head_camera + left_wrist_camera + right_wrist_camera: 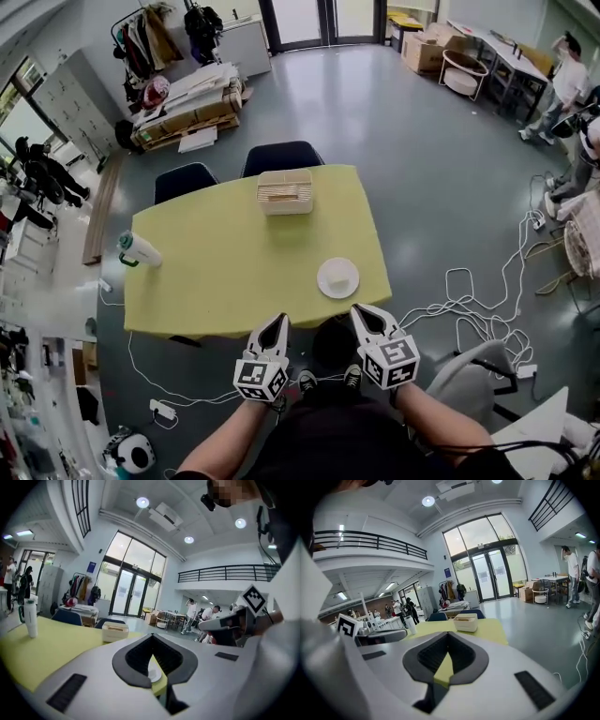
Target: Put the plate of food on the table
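Observation:
A white round plate (337, 278) rests on the yellow table (216, 281) close to its near right edge; what lies on it is too small to tell. My left gripper (278, 322) hangs just off the table's near edge, shut with nothing in it. My right gripper (361, 311) is beside it, a little below and right of the plate, also shut and empty. In the left gripper view the closed jaws (151, 637) frame a sliver of the plate (153, 672). In the right gripper view the jaws (448, 633) meet over the yellow tabletop.
A white slatted box (285, 191) stands at the table's far side, with two dark chairs (281, 156) behind it. A white bottle with a green handle (139, 249) stands at the left end. Cables (469, 305) trail over the floor on the right. People stand at the room's edges.

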Tool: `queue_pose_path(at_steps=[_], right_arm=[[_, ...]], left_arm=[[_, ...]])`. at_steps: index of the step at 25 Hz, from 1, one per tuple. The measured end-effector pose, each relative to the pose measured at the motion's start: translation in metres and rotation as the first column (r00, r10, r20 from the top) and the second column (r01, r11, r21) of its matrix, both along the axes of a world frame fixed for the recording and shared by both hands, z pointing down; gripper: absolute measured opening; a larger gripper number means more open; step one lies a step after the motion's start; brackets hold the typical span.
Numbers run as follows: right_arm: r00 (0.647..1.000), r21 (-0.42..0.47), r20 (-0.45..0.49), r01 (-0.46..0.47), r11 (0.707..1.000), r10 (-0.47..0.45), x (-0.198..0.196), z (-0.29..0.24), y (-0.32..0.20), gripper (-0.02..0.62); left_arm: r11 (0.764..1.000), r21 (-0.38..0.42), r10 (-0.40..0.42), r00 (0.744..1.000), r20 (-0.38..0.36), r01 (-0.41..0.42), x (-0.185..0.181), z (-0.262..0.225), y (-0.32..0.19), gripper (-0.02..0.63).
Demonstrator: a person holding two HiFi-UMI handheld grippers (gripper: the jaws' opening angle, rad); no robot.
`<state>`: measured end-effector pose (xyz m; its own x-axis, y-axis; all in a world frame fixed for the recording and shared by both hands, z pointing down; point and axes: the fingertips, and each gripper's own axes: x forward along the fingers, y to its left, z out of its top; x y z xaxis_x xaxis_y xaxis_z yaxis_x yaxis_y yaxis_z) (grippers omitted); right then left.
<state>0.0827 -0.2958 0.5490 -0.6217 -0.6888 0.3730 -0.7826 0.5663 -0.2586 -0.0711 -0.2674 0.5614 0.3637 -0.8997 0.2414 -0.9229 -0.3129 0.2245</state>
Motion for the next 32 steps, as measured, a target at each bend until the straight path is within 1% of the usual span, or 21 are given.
queue_pose_path(at_steps=[2,8,12,16,22,26,32], right_arm=[[1.0,0.005,0.0,0.013,1.0,-0.013,-0.009,-0.003,0.004,0.011],[0.998,0.019,-0.053,0.022,1.0,-0.021,-0.023,-0.006,0.013,0.011],[0.998,0.038,-0.048,0.045,0.998,-0.043,-0.031,-0.016,0.015,0.011],[0.998,0.06,-0.043,0.057,0.997,-0.055,-0.035,-0.027,0.016,0.011],[0.997,0.056,-0.059,0.047,0.997,-0.044,-0.033,-0.025,0.018,0.011],[0.997,0.066,-0.058,0.046,0.997,-0.042,-0.031,-0.028,0.023,0.011],[0.997,0.075,-0.055,0.049,0.996,-0.045,-0.029,-0.03,0.021,0.011]], left_arm=[[1.0,0.025,0.004,1.0,0.019,-0.004,-0.004,-0.013,0.006,0.008],[0.999,0.049,-0.017,1.0,0.021,0.016,-0.015,-0.036,0.021,0.008],[0.998,0.055,-0.032,0.999,0.016,0.031,-0.018,-0.046,0.025,0.008],[0.997,0.067,-0.025,1.0,0.016,0.024,-0.013,-0.054,0.027,0.008],[0.998,0.062,-0.005,1.0,0.009,0.005,-0.009,-0.053,0.027,0.008],[0.999,0.041,-0.001,1.0,0.008,0.001,-0.007,-0.052,0.032,0.008],[1.0,0.018,0.004,1.0,-0.016,-0.004,-0.004,-0.049,0.028,0.008]])
